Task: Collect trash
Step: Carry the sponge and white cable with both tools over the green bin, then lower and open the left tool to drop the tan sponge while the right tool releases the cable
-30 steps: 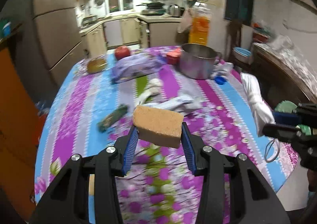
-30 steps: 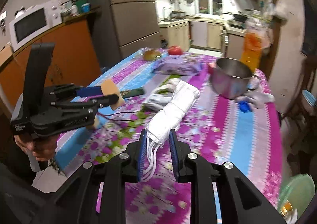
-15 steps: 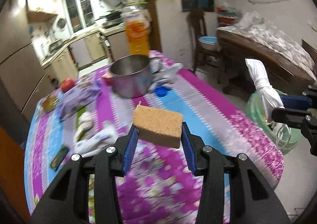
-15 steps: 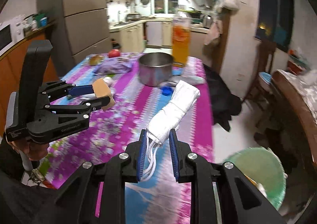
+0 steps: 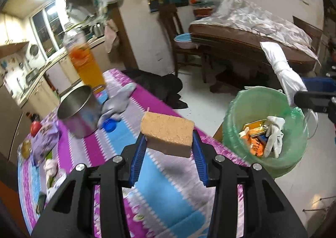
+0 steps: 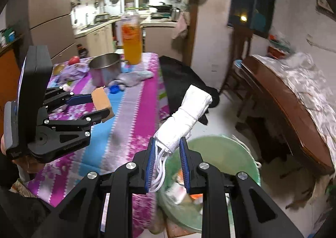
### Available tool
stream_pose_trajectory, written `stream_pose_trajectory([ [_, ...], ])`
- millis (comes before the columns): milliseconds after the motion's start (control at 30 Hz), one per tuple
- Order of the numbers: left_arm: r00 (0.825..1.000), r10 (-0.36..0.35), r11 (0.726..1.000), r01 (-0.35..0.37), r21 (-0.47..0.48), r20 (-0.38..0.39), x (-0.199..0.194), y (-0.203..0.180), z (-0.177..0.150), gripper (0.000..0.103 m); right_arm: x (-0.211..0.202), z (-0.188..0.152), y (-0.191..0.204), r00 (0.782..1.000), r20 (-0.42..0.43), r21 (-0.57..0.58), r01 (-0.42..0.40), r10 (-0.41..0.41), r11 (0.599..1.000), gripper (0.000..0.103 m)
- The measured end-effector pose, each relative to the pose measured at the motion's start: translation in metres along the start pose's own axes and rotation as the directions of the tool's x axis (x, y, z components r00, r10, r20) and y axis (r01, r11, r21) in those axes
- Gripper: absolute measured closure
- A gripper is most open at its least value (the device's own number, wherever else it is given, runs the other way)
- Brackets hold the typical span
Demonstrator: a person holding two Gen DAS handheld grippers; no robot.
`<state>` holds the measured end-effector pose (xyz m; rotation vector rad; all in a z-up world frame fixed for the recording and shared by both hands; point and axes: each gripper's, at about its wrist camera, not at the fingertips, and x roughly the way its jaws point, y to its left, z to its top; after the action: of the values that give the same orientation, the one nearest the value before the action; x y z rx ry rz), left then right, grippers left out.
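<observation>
My right gripper, clamped on the rolled white cloth bundle, sits nearer the green bin, seemingly just over its near rim, while my left gripper, pinching the sponge, hangs above the table with the bin off to its right.

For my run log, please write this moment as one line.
left gripper: shut on tan rectangular sponge | right gripper: shut on white rolled cloth, above green plastic bin

left gripper: clamped, level, load held | right gripper: clamped, seemingly tilted down, load held
</observation>
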<state>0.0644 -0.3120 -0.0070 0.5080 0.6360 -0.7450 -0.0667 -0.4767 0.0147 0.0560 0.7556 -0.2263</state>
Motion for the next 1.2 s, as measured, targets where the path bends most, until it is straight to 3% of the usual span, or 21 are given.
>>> stream_pose_trajectory([
  [267,0.999,-0.036,0.996,0.037,0.079,-0.016,0.024,-0.046,0.019,0.062,0.010,-0.015,-0.055,0.997,-0.047,0.078,0.070,-0.066,0.995,0.079],
  [500,0.995,-0.081,0.983,0.089,0.160,-0.055,0.045,-0.083,0.032,0.062,0.031,-0.035,-0.096,0.978,-0.160,0.118,0.152,-0.132,0.981,0.079],
  [767,0.977,-0.165,0.943,0.197,0.270,-0.138,0.076,-0.127,0.054,0.062,0.050,-0.051,-0.124,0.948,-0.273,0.130,0.204,-0.163,0.970,0.079],
  [967,0.942,-0.244,0.884,0.314,0.345,-0.231,0.090,-0.154,0.053,0.062,0.070,-0.062,-0.132,0.920,-0.372,0.133,0.186,-0.125,0.974,0.079],
  [1200,0.929,-0.237,0.854,0.339,0.394,-0.286,0.105,-0.168,0.036,0.062,0.081,-0.069,-0.134,0.906,-0.410,0.124,0.167,-0.102,0.978,0.079],
])
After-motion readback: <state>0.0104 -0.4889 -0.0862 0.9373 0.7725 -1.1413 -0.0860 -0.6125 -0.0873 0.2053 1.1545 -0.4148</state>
